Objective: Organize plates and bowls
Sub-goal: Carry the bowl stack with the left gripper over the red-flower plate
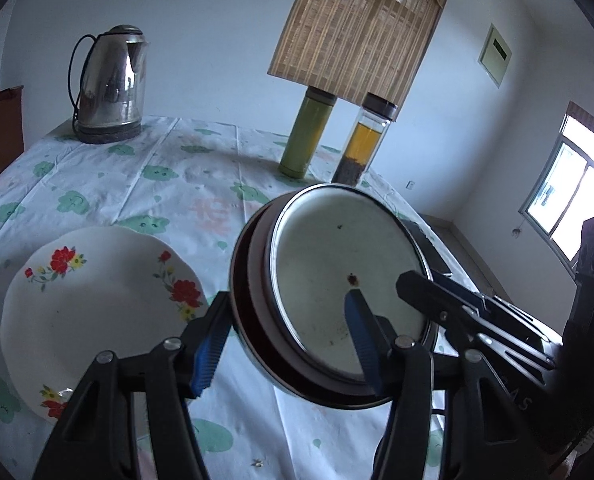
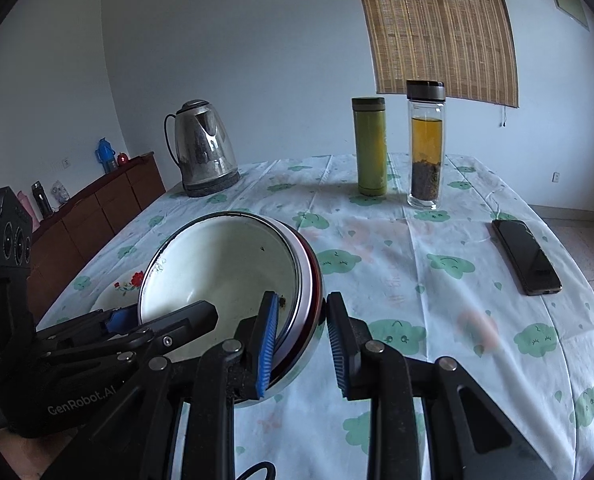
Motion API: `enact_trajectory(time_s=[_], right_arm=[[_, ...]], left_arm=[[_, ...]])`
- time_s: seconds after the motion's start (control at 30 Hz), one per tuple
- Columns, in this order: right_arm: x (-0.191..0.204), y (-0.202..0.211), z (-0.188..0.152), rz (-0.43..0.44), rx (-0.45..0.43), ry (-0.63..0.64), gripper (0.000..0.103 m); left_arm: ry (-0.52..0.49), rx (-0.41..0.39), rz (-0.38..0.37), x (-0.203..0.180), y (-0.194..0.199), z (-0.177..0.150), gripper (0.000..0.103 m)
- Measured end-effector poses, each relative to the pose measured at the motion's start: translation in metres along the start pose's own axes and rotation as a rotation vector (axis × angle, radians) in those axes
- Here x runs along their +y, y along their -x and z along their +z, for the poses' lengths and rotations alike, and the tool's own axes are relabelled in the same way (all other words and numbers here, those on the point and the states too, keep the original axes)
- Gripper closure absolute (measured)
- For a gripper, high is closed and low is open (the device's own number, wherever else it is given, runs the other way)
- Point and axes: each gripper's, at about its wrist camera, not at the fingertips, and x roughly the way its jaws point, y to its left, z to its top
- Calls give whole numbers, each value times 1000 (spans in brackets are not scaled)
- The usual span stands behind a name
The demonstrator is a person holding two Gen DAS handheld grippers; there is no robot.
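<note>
Bowl stack [image 1: 337,292]: white enamel bowl nested in red-rimmed, steel-skinned ones, held tilted up off the bench [image 2: 437,280] between both grippers. Floral plate [image 1: 85,312] lies flat on the bench, just left of the stack in the left wrist view.

Handling, my read: rigid metal, not heavy, but the walls are smooth and curved, so slippery under the pads. Enamel chips if it knocks the plate. Nested bowls can slide apart at this tilt. Best hold is the rim, one pad inside and one outside, on opposite sides of the stack, which is what's happening.

Left gripper [image 1: 285,336]: jaws about half open, straddling the rim on its side. Inner pad lies against the white interior; outer pad sits at the outer wall, contact there not clear. Reads as a grip on the stack.

Right gripper [image 2: 303,340]: jaws nearly closed. Inner pad presses the white interior; outer pad shows a thin gap to the steel wall in its own view, so full clamp is unconfirmed, though it looks gripped.

Kettle [image 2: 205,148], green flask [image 2: 371,146], tea bottle [image 2: 425,144] and phone [image 2: 527,256] all stand well apart.
</note>
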Motion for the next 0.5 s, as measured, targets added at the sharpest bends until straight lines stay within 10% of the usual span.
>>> enact_trajectory(time_s=[0.5], right_arm=[[62, -18, 16, 93, 9, 55, 76]], left_arm=[[37, -52, 82, 57, 42, 7, 47]])
